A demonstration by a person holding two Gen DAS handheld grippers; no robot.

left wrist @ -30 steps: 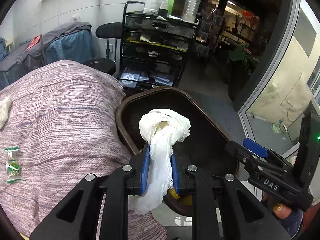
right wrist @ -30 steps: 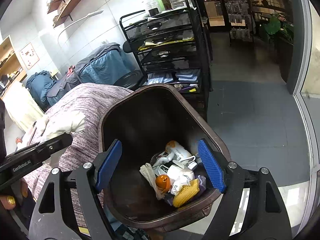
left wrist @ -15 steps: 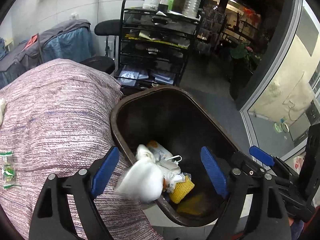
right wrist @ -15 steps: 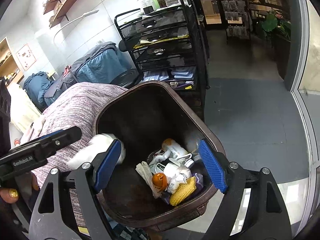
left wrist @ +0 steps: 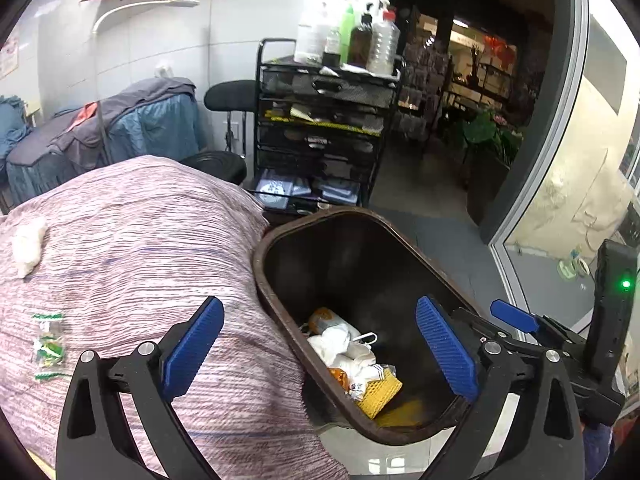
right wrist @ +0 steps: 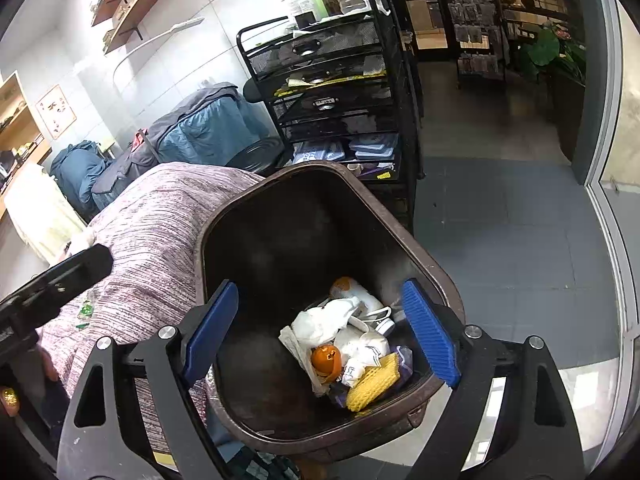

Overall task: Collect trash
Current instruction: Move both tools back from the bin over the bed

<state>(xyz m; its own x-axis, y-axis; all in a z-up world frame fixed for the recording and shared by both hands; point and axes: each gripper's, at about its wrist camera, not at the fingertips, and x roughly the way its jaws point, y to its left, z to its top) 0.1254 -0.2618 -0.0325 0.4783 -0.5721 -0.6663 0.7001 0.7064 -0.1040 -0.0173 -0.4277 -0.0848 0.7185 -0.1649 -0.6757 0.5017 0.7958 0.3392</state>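
Left wrist view: the left gripper hangs over the near rim of the brown bin, its jaws opening wide with nothing between them. The right gripper also hovers above the bin, its jaws spreading a little and empty too. Inside, a white tissue wad lies on the heap beside one orange peel and one yellow foam net. On the striped cloth to the left, one more white wad sits far off and three green candy wrappers lie nearer. Judging by this, the next pickup wants the empty left gripper swung clear of the rim, then lowered squarely over one piece.
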